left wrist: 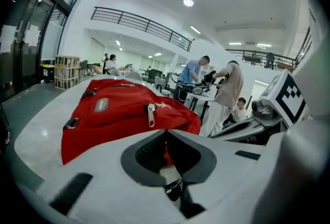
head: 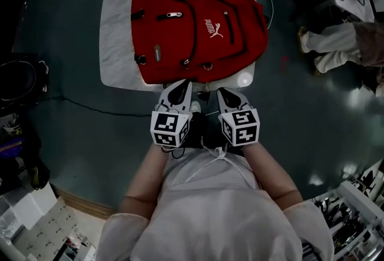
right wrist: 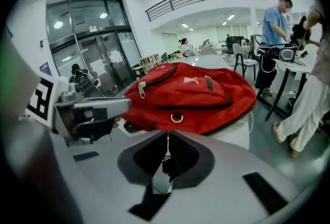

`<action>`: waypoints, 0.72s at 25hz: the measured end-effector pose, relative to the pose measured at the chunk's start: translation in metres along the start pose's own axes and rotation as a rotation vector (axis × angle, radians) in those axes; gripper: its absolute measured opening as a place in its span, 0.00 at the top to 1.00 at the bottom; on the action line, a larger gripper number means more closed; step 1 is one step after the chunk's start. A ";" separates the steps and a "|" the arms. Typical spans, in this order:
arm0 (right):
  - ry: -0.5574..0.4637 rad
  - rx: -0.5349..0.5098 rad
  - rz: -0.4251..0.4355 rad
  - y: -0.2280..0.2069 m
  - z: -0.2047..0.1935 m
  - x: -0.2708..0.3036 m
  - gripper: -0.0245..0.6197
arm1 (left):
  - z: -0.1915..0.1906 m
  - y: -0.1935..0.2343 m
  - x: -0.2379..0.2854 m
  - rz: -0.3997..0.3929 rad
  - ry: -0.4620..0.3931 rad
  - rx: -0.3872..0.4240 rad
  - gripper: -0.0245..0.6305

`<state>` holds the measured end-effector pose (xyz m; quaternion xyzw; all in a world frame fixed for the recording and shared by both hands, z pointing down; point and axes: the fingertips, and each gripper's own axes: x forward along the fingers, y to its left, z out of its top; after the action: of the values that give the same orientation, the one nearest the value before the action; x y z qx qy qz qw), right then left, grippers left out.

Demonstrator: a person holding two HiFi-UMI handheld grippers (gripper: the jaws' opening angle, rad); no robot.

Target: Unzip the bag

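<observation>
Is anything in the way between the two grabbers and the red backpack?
No, nothing visible is in the way. The left gripper and the right gripper, both with jaws together, are right by the near edge of the red backpack on the white table.

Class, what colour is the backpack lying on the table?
The backpack is red with black trim and zips, best seen in the head view.
</observation>
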<state>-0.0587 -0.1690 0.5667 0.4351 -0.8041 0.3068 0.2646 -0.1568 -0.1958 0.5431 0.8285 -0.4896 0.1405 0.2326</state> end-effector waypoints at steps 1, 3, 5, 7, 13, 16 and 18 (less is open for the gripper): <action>0.019 0.015 0.010 0.002 -0.004 0.008 0.92 | -0.006 0.004 0.007 -0.010 0.017 -0.002 0.93; 0.051 0.044 0.031 0.008 -0.012 0.023 0.91 | -0.018 0.011 0.021 -0.028 0.053 -0.001 0.93; 0.083 0.053 0.043 0.015 -0.021 0.036 0.91 | -0.031 0.015 0.033 -0.047 0.090 -0.001 0.93; 0.120 0.046 0.051 0.021 -0.029 0.049 0.75 | -0.044 0.017 0.042 -0.063 0.128 -0.002 0.93; 0.182 0.049 0.000 0.020 -0.041 0.070 0.74 | -0.064 0.022 0.052 -0.081 0.204 -0.036 0.93; 0.202 0.053 -0.011 0.020 -0.044 0.078 0.74 | -0.071 0.027 0.056 -0.082 0.239 -0.080 0.93; 0.212 0.045 -0.032 0.018 -0.046 0.081 0.75 | -0.074 0.029 0.058 -0.077 0.267 -0.099 0.93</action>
<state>-0.1061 -0.1712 0.6487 0.4190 -0.7572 0.3649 0.3434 -0.1545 -0.2122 0.6399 0.8081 -0.4285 0.2161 0.3415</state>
